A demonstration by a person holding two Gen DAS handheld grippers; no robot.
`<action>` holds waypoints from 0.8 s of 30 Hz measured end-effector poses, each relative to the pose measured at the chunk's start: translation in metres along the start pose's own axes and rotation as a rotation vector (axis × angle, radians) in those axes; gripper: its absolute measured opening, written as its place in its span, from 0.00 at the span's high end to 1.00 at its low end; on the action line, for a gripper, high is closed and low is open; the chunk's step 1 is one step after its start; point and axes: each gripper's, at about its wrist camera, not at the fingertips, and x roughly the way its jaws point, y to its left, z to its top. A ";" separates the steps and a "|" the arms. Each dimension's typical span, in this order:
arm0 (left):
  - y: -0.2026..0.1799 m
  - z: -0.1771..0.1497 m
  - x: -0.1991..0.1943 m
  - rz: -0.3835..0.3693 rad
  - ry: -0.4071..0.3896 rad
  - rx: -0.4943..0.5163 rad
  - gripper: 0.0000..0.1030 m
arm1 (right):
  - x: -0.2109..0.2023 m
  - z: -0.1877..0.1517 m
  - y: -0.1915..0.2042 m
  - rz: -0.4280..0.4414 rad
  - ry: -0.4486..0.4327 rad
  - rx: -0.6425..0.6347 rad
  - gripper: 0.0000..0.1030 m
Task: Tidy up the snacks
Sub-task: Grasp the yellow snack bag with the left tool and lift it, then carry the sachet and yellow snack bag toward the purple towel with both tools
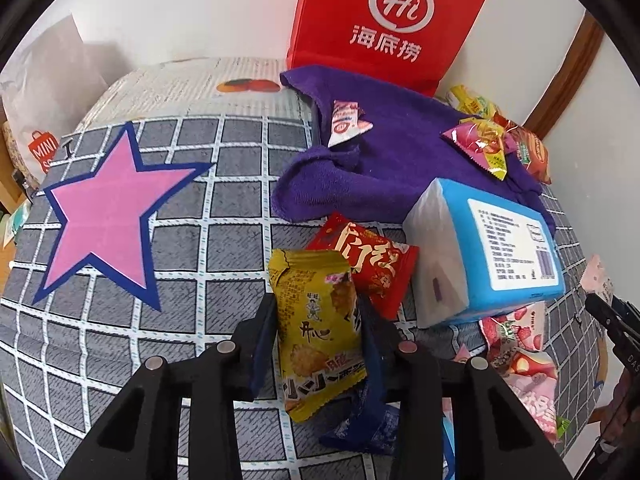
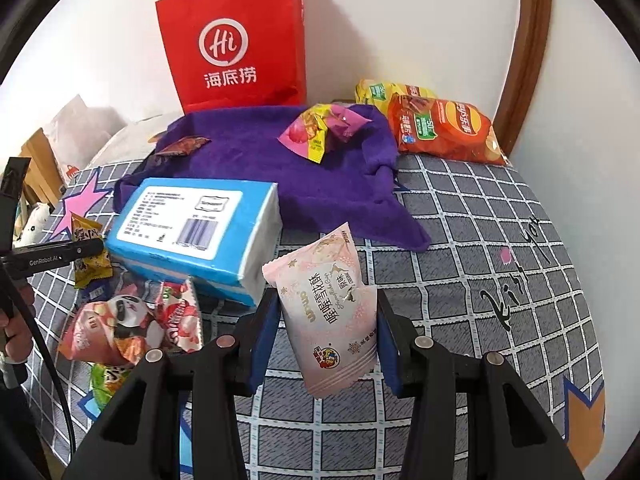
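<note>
My left gripper (image 1: 320,344) is shut on a yellow snack packet (image 1: 320,332) and holds it upright above the checked bedspread (image 1: 200,240). My right gripper (image 2: 326,340) is shut on a pale pink snack packet (image 2: 332,312). A purple towel (image 1: 400,152) lies at the back with a small white and red packet (image 1: 346,122) and a pink and yellow packet (image 1: 480,146) on it. The towel also shows in the right wrist view (image 2: 260,164). A red packet (image 1: 372,260) lies just past the yellow one. Several pink snack packets (image 2: 128,320) lie heaped at the left.
A blue tissue pack (image 1: 492,256) lies between the towel and the heap. A red paper bag (image 1: 384,20) stands against the wall. An orange crisp bag (image 2: 444,132) and a yellow bag (image 2: 380,92) lie at the back right. A brown wooden frame (image 2: 528,60) leans on the wall.
</note>
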 end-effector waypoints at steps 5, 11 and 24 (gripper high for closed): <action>0.000 -0.001 -0.018 0.004 -0.033 0.011 0.65 | -0.009 -0.001 0.005 0.006 -0.018 0.000 0.56; -0.003 -0.001 -0.044 0.013 -0.082 0.019 0.65 | -0.026 -0.001 0.010 0.009 -0.051 -0.001 0.56; -0.016 0.019 -0.089 0.010 -0.169 0.049 0.65 | -0.065 0.023 0.012 0.012 -0.143 0.003 0.56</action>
